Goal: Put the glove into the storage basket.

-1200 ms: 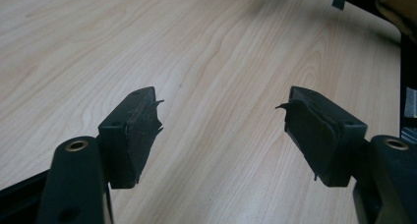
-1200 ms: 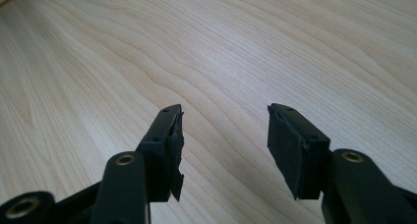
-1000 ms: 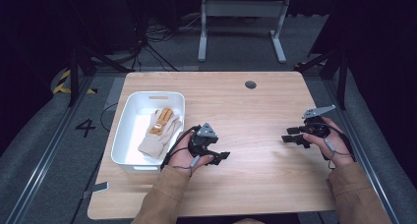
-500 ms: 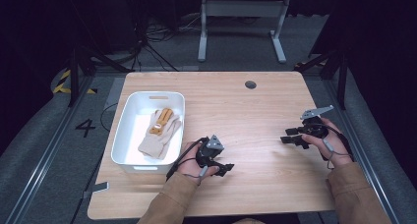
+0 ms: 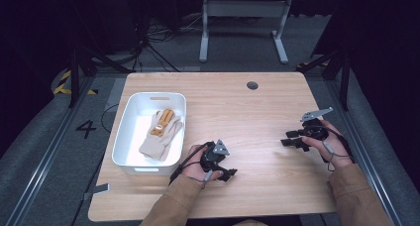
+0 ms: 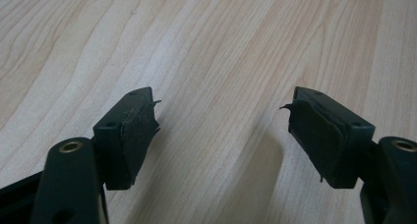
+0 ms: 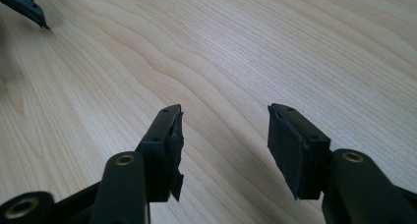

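The large light wooden table (image 5: 247,112) with a small round dark cable hole (image 5: 252,85) near its far edge carries everything. On its left part stands a white rectangular plastic tub (image 5: 130,132), and inside it lies a beige fabric glove (image 5: 159,139) with an orange patch, flat on the bottom, towards the right wall of the tub. On the grey floor left of the table a painted number "4" (image 5: 85,129) can be read. The left gripper (image 5: 229,174) is low over the table near its front edge, just right of the tub; its jaws have just been opening, they stand wide and only bare wood is between them. The right gripper (image 5: 288,138) is near the right edge, well apart from the glove, with jaws also parted and nothing between them.
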{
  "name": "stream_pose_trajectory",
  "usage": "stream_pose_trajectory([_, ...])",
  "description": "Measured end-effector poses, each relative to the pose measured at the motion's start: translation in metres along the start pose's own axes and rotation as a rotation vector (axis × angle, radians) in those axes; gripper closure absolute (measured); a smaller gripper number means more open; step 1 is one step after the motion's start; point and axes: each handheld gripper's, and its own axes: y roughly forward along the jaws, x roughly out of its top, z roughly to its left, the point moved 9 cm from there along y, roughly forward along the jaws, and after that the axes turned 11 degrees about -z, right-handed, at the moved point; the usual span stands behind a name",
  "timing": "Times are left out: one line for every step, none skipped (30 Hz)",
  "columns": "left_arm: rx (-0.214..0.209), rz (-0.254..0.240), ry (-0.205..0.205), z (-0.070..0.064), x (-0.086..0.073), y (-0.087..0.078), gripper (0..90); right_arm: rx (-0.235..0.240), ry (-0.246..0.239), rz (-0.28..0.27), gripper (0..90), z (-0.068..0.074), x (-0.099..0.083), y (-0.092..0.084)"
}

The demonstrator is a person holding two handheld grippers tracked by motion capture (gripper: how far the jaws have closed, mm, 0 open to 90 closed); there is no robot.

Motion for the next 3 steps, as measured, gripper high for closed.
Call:
stream_pose_trajectory([-0.002, 0.002, 0.0, -0.0005, 0.0003, -0.0004, 26.6, 0.0, 0.001, -0.002, 48.2, -0.0001, 0.0003, 0.0])
stream_pose_trajectory([-0.002, -0.001, 0.002, -0.0007, 0.0008, -0.0007, 26.5, -0.003, 0.002, -0.006, 48.2, -0.0005, 0.0007, -0.0002])
stream_pose_trajectory([-0.003, -0.008, 0.004, -0.0013, 0.0016, -0.0008, 26.5, -0.003, 0.002, -0.006, 48.2, -0.0005, 0.0007, -0.0002])
